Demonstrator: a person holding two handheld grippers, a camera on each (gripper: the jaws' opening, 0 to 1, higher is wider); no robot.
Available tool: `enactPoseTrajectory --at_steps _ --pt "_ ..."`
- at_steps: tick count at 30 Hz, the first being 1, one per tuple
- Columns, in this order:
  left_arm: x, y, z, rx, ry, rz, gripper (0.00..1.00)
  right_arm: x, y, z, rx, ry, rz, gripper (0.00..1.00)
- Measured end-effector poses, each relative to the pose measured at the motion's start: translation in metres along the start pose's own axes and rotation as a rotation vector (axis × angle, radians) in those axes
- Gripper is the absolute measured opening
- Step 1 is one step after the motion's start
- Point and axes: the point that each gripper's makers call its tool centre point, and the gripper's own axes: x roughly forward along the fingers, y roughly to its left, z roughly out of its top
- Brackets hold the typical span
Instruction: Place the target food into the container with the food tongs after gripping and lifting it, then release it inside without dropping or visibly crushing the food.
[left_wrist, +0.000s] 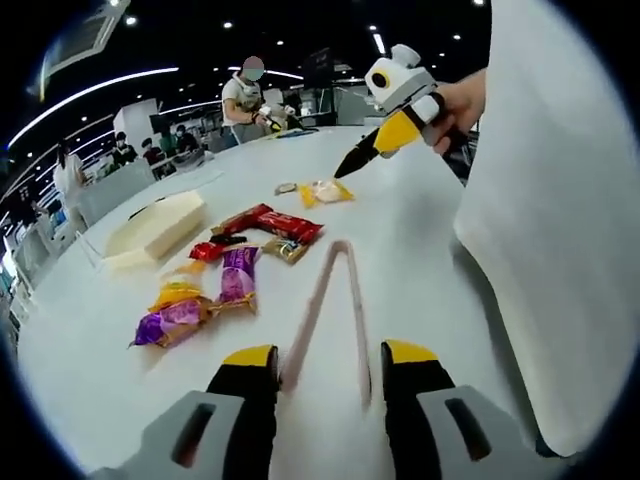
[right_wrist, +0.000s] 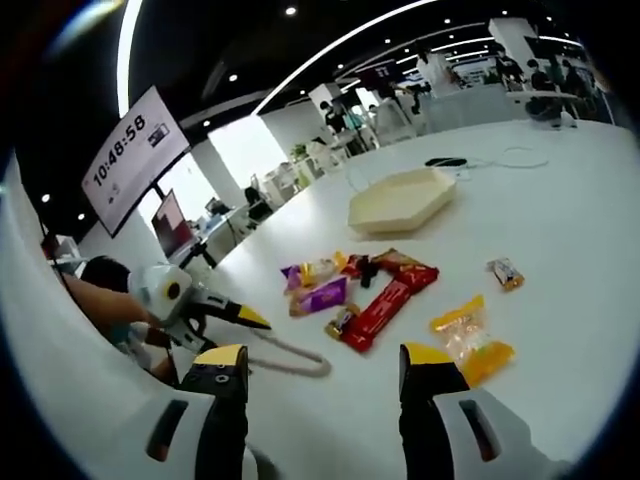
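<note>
Pink food tongs (left_wrist: 335, 300) lie on the white table, hinge end away from me and both arms running back between the jaws of my left gripper (left_wrist: 330, 355), which is open and not visibly touching them. Wrapped snacks sit beyond: red packs (left_wrist: 270, 222), purple packs (left_wrist: 238, 275) and a yellow clear pack (left_wrist: 325, 192). A cream hexagonal tray (left_wrist: 160, 225) stands at the left. My right gripper (right_wrist: 328, 362) is open above the table, with the yellow pack (right_wrist: 470, 340), red packs (right_wrist: 385, 300) and tray (right_wrist: 400, 200) ahead. The left gripper (right_wrist: 235, 318) and tongs (right_wrist: 290, 362) appear at its left.
A hand holds the right gripper (left_wrist: 395, 125) raised over the far snacks. A white garment (left_wrist: 550, 220) covers the right side. A small wrapped pack (right_wrist: 505, 272) lies apart, and a cable (right_wrist: 500, 158) lies behind the tray. A clock screen (right_wrist: 130, 150) hangs at the left, and people stand at distant tables.
</note>
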Motion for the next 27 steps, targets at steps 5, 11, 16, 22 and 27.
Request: enactPoseTrajectory --at_steps 5,11,16,22,27 --pt "-0.002 0.003 -0.001 -0.027 0.003 0.001 0.31 -0.003 -0.002 -0.001 0.009 0.001 -0.01 0.61" --pt "-0.002 0.006 -0.001 -0.031 0.006 0.021 0.25 0.0 -0.001 -0.004 0.006 0.013 -0.012 0.6" --pt "-0.002 0.007 0.0 -0.019 0.012 0.021 0.22 0.004 0.004 -0.006 -0.004 0.028 -0.01 0.6" --pt "-0.002 0.005 0.001 -0.063 0.013 0.022 0.18 0.004 0.01 -0.006 -0.01 0.032 -0.021 0.59" --pt "-0.001 0.009 0.001 -0.078 0.009 0.016 0.14 0.003 0.013 -0.006 -0.009 0.034 -0.04 0.59"
